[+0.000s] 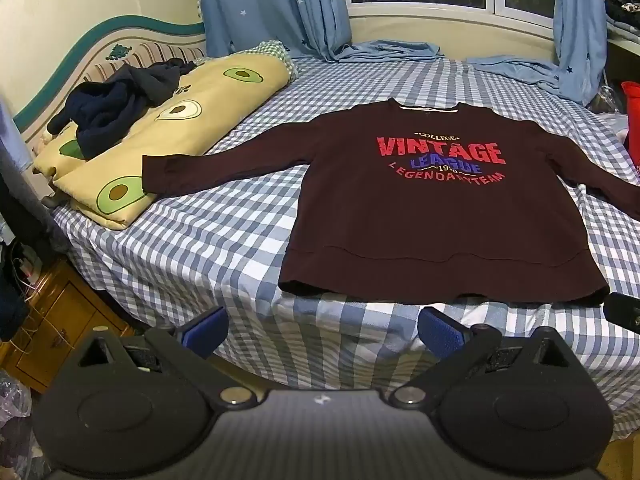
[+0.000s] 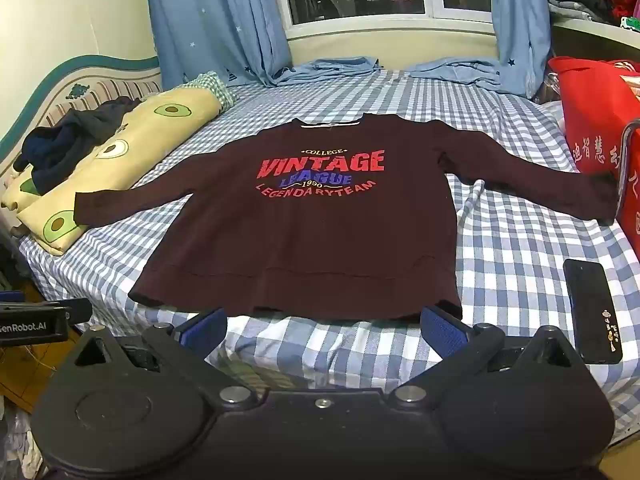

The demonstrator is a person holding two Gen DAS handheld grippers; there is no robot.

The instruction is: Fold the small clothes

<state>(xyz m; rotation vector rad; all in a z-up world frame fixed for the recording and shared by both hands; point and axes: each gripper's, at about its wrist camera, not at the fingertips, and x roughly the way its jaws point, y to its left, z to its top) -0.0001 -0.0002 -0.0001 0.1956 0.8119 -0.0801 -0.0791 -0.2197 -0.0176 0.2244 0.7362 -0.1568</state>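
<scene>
A dark maroon sweatshirt (image 1: 432, 216) with red "VINTAGE" print lies flat, front up, both sleeves spread, on the blue checked bed (image 1: 192, 240). It also shows in the right wrist view (image 2: 304, 248). My left gripper (image 1: 322, 330) is open and empty, held in front of the hem near the bed's front edge, left of the sweatshirt's middle. My right gripper (image 2: 324, 330) is open and empty just in front of the hem. The left gripper's body (image 2: 36, 322) shows at the left edge of the right wrist view.
A folded avocado-print quilt (image 1: 160, 128) with dark clothes (image 1: 116, 108) on it lies at the left. A red bag (image 2: 600, 128) stands at the right, touching the right sleeve end. A black phone (image 2: 592, 308) lies at the front right. Blue curtains (image 2: 216, 20) hang behind. A wooden cabinet (image 1: 60, 320) stands beside the bed.
</scene>
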